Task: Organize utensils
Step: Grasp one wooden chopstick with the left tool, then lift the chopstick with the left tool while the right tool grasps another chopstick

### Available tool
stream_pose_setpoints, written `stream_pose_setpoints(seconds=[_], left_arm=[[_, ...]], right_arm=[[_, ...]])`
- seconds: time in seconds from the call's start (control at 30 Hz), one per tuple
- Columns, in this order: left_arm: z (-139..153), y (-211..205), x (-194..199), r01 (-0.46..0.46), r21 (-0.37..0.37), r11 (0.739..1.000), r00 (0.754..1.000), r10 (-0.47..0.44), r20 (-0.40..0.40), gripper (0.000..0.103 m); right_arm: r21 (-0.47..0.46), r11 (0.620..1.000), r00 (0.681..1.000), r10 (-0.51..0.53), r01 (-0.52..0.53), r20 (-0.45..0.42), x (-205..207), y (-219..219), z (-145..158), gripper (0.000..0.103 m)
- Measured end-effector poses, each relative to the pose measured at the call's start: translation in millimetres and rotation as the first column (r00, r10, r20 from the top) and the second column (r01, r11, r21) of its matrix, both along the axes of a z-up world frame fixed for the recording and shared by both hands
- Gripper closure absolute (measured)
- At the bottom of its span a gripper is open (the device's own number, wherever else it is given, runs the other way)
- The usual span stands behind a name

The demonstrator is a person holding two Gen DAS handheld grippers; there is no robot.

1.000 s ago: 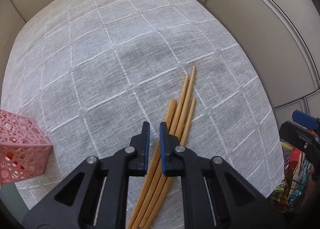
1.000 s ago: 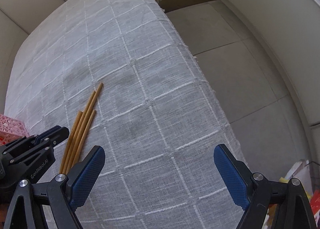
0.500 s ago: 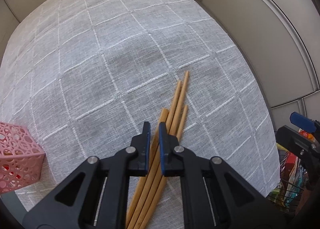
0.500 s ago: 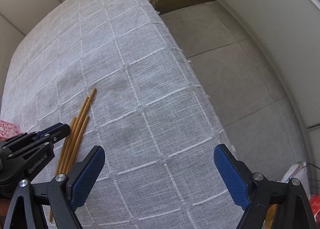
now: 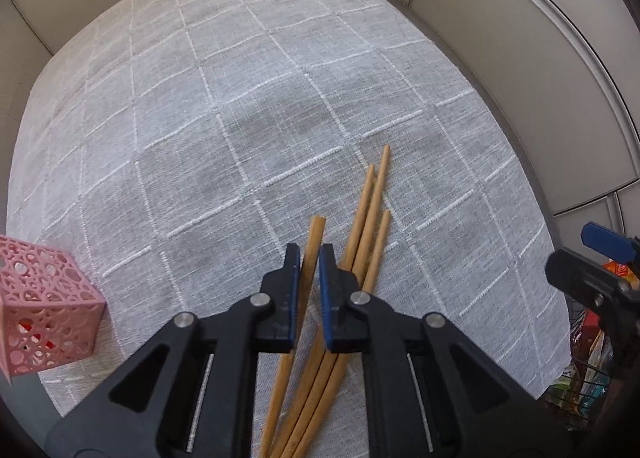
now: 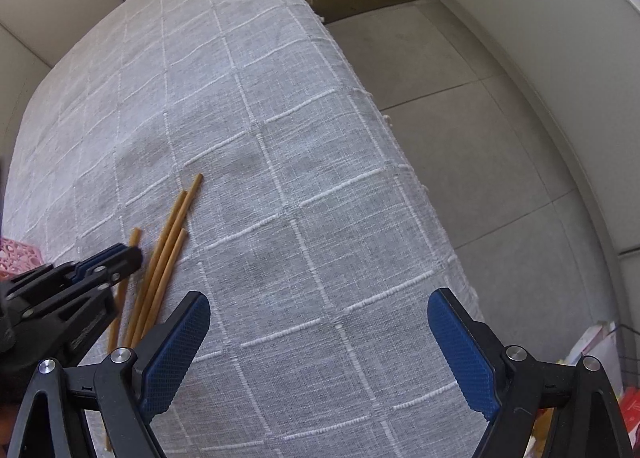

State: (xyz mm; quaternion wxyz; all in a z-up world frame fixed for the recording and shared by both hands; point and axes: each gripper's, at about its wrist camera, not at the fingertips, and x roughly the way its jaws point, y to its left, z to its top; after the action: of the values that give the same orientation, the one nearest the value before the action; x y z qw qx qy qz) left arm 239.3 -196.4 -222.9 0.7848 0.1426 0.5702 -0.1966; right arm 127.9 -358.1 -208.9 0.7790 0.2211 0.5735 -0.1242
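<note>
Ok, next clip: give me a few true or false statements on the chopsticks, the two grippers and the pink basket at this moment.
1. The left gripper is closed on one chopstick. True.
2. The right gripper holds a chopstick. False: it is wide open and empty above the tablecloth.
3. Three other chopsticks lie together on the cloth, right of the gripped one. True.
4. The pink basket sits at the right edge of the left wrist view. False: it is at the left edge.
5. The chopsticks are metal. False: they look wooden.
</note>
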Motion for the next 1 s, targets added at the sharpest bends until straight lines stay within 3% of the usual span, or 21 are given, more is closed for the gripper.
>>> stream_pose_setpoints(seconds=[0.33, 0.43, 0.5, 0.6, 0.73, 1.0], left_arm=[[61, 60, -59, 0.002, -0.117, 0.993, 0.993, 0.012, 0.122, 0.095], [80, 89, -70, -0.018, -0.150, 0.989, 0.987, 0.041, 0.158, 0.095], [84, 105, -75, -0.032, -0.183, 0.983, 0.985, 0.062, 0.159, 0.095], [85, 122, -76, -0.049, -0.212, 0.976, 0.985, 0.082, 0.151, 0.095], [83, 135, -79, -0.049, -0.206, 0.977, 0.983, 0.083, 0.163, 0.095], [89, 153, -80, -0.057, -0.229, 0.972, 0.983, 0.095, 0.159, 0.094]], right_arm=[[0.073, 0.997, 1.000, 0.011, -0.012, 0.014, 19, 22, -7, 0.013], [0.117, 0.993, 1.000, 0.007, -0.009, 0.018, 26, 30, -13, 0.027], [0.172, 0.985, 1.000, -0.002, 0.000, 0.011, 31, 35, -20, 0.044], [0.253, 0.968, 1.000, 0.002, 0.001, -0.010, 39, 48, -34, 0.060], [0.293, 0.956, 0.999, 0.020, -0.011, -0.028, 50, 72, -45, 0.070], [0.181, 0.982, 0.995, 0.074, -0.060, -0.068, 65, 101, -53, 0.083]])
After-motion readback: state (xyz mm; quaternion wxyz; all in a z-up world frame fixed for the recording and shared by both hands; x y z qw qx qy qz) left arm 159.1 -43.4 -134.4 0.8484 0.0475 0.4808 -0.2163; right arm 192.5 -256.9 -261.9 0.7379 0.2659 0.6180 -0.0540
